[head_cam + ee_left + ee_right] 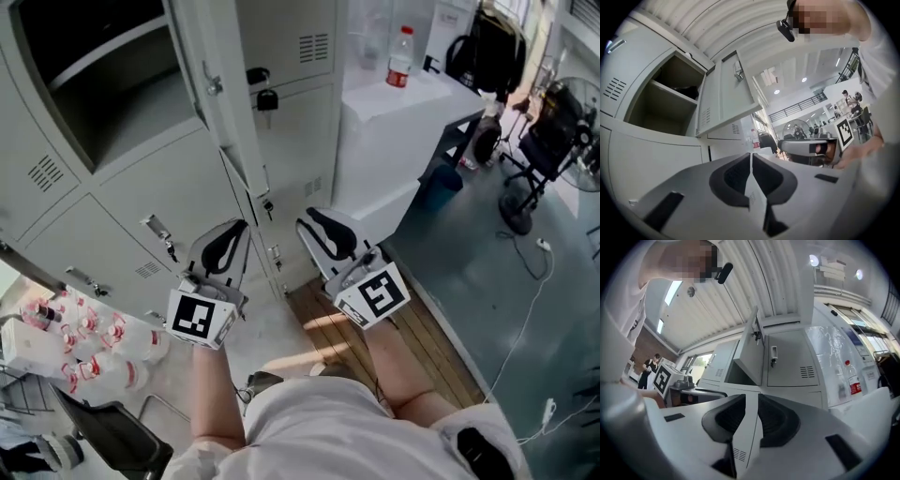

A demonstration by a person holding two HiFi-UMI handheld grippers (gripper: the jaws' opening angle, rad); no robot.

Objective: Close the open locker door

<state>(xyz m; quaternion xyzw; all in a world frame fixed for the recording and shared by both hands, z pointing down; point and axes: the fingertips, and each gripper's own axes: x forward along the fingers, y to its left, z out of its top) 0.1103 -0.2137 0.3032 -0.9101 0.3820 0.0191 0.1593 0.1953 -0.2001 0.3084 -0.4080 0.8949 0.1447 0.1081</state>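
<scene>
The grey locker door (pixel 220 84) stands open at the top row, swung out edge-on from its dark compartment (pixel 103 75). The same door shows in the left gripper view (pixel 726 93) and the right gripper view (pixel 752 352), above and ahead of both grippers. My left gripper (pixel 228 246) is held low in front of the lower lockers, its jaws (pixel 751 157) shut with nothing in them. Beside it, my right gripper (pixel 326 232) has a narrow gap between its jaws (pixel 751 399), and nothing sits in that gap. Neither gripper touches the door.
A white cabinet (pixel 394 141) stands right of the lockers, with a red-labelled plastic bottle (pixel 400 58) on top. A padlock (pixel 266 98) hangs on the neighbouring locker. A pack of bottles (pixel 84 347) lies at lower left. At far right are a fan (pixel 562 122) and floor cables.
</scene>
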